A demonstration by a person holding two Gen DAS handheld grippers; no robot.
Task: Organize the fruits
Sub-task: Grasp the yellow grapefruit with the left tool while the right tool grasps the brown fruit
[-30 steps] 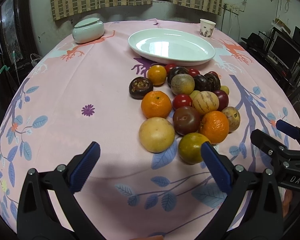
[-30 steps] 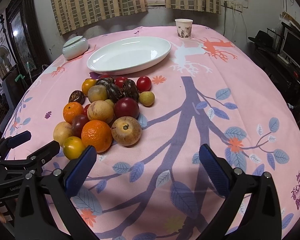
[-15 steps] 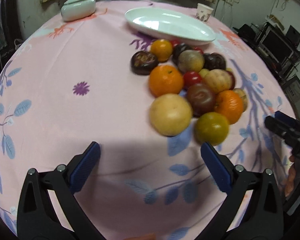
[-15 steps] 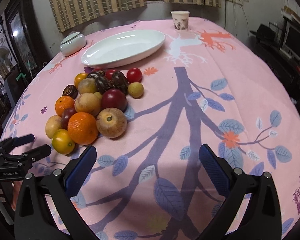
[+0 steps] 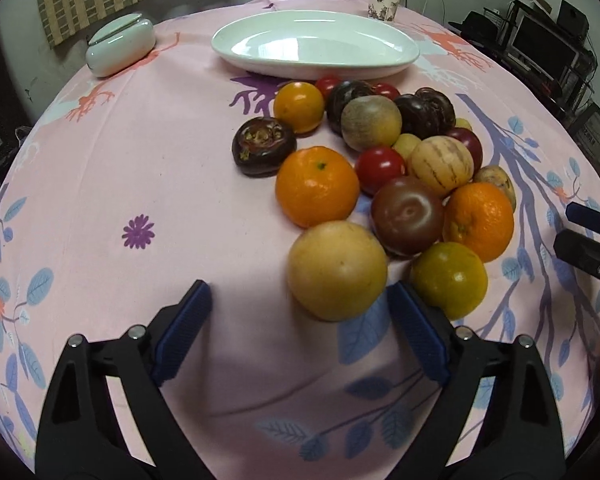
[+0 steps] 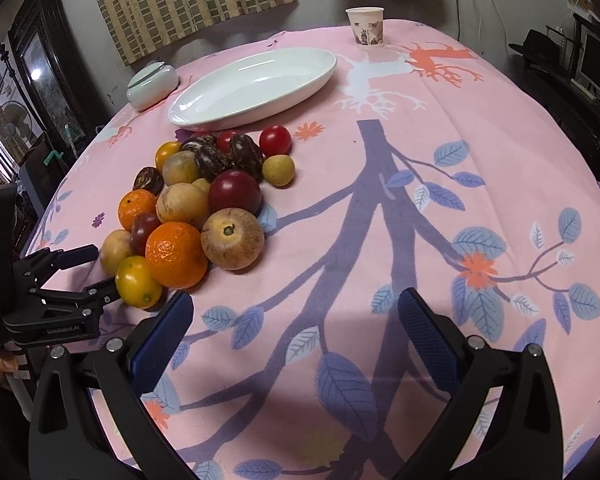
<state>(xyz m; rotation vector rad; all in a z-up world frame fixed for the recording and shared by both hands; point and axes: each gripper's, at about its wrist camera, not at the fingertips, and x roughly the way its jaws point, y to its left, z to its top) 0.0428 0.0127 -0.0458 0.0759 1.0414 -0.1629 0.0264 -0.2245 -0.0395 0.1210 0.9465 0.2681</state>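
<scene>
- My left gripper (image 5: 296,320) has its jaws closing, nothing pressed yet; the round pale-yellow fruit (image 5: 337,270) sits at the near edge of the heap on the pink-clothed bench (image 5: 140,160), just ahead
- It looks firm, smooth, prone to roll; I'd pinch across its widest middle
- My right gripper (image 6: 294,330) hangs open, empty

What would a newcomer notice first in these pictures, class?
A tight heap of mixed fruit sits mid-table on the pink leaf-print tablecloth. Just beyond it lies a bare white oval plate. The left gripper hangs near a pale yellow fruit, jaws closing, nothing gripped.
</scene>
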